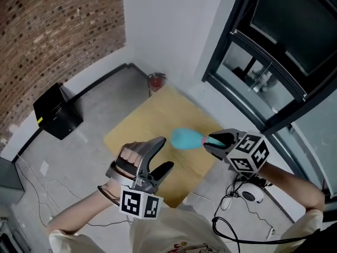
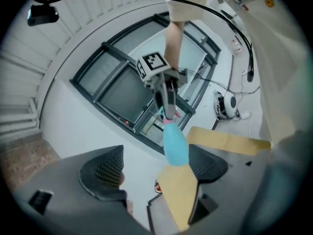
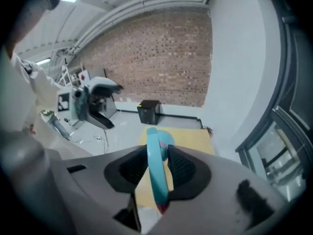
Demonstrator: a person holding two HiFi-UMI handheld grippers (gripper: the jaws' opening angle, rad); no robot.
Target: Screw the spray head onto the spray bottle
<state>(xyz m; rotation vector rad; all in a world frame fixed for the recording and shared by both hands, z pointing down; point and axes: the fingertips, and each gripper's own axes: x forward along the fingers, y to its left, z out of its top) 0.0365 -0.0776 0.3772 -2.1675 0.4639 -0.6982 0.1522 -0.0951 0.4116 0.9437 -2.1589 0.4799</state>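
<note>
Right gripper (image 1: 215,140): jaws are closed on the teal spray bottle (image 1: 183,138), gripped near its pink collar (image 1: 204,139); the body is seen projecting beyond the jaw tips; left gripper (image 1: 162,154): jaws are held apart, nothing between them; the bottle lies ahead of them, untouched.

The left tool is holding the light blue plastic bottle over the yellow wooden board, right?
No. The right tool holds the light blue plastic bottle over the yellow wooden board; the right gripper view shows it between those jaws.
</note>
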